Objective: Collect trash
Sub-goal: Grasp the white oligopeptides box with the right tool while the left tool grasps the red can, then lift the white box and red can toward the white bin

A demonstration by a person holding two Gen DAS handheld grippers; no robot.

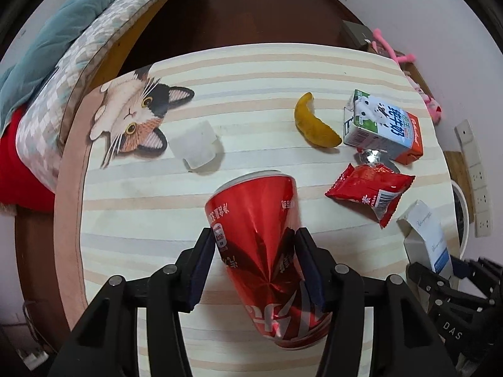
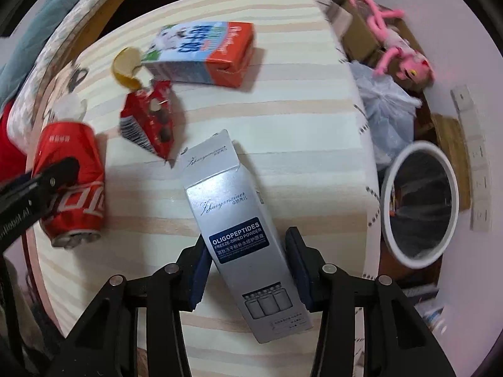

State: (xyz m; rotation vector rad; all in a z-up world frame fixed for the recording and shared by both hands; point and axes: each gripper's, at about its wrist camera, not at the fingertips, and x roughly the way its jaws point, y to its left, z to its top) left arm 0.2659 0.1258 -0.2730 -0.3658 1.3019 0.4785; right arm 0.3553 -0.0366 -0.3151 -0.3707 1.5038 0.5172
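Note:
A dented red cola can sits between the pads of my left gripper, which is shut on it above the striped tablecloth. My right gripper is shut on a silver carton box that points toward the table. The right wrist view also has the can at the left. On the cloth lie a red snack wrapper, a milk carton, a banana peel and a white plastic cup.
A white-rimmed bin stands on the floor to the right of the table, beside a grey plastic bag and a pink plush toy on cardboard boxes. A bed with a teal blanket runs along the left.

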